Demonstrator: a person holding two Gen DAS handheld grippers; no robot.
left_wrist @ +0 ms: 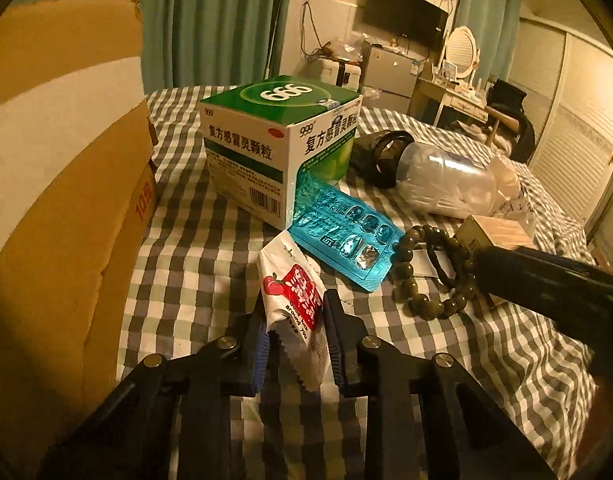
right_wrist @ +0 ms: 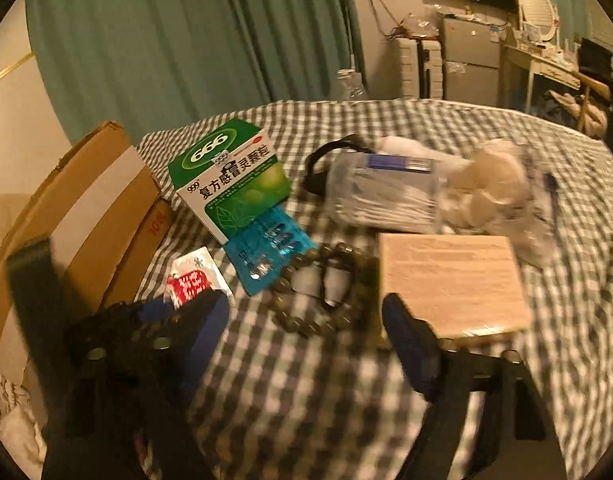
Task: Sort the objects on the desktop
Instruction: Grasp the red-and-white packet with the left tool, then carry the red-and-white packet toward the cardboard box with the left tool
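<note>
- The left gripper sits at the bottom centre of the left wrist view, its jaws clamped on a white snack sachet with a red label; both blue pads press the sides of the sachet
- The right gripper has its jaws apart and nothing between them, above the checked cloth; this view is blurred
- A green and white medicine box stands in the middle of the left wrist view, and a blue blister pack leans against its lower right corner
- A bead bracelet lies just right of the blister pack, touching its edge
- A clear plastic jar with a dark lid lies on its side in the right middle
- A flat beige box is in the right centre of the right wrist view, just beyond the right finger
- A cardboard carton fills the left side
</note>
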